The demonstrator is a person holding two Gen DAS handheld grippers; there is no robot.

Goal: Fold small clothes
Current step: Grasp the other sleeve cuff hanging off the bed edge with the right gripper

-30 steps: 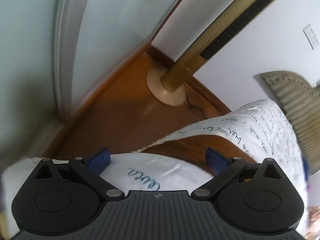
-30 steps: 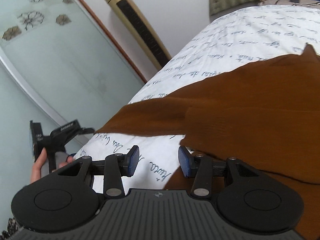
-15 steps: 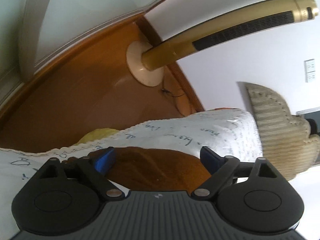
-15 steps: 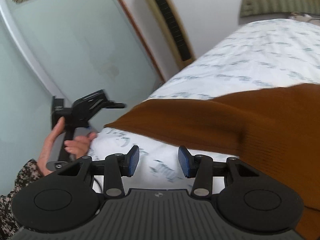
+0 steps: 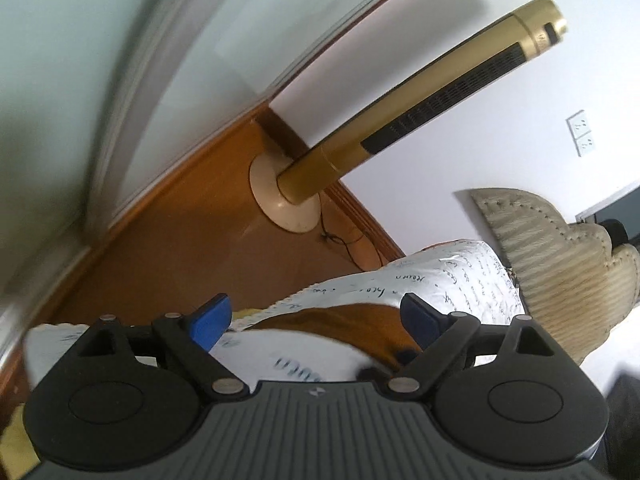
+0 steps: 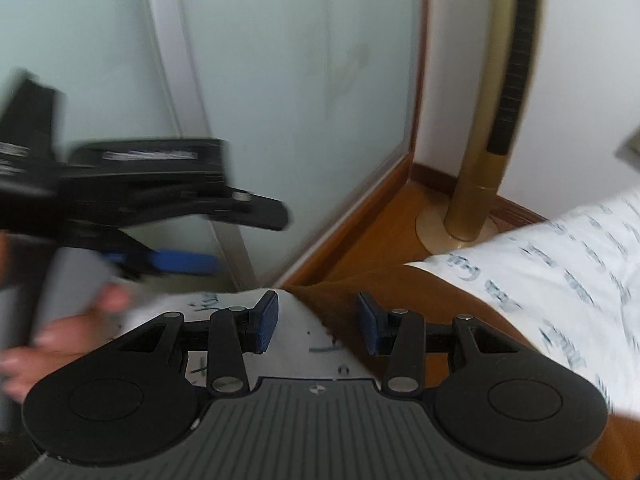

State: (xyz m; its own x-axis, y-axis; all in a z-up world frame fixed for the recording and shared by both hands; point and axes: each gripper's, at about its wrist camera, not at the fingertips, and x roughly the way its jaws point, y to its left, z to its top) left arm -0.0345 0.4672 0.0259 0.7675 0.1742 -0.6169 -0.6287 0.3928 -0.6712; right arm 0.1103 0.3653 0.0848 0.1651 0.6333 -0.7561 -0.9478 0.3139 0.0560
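Observation:
A rust-brown knit garment (image 6: 404,296) lies flat on the white bed sheet (image 6: 568,264) with blue handwriting print. Its near corner sits just beyond the fingers of my right gripper (image 6: 317,326), which is partly open over the sheet and holds nothing. My left gripper (image 6: 248,240), blurred at the left of the right wrist view, is held by a hand (image 6: 60,340). In the left wrist view the left gripper (image 5: 316,320) stands wide open above the bed's edge, with the garment (image 5: 352,320) lying beyond the gap, untouched by the pads.
A gold tower fan (image 5: 420,116) stands on the wooden floor (image 5: 180,248) in the corner beside the bed. A pale glass door (image 6: 280,100) runs along the left. A beige padded headboard (image 5: 552,256) rises at the far end of the bed.
The right gripper has swung left off the spread garment to the bed's edge and rolled; the left gripper now looms close beside it. The left view has tilted and the jaws narrowed slightly.

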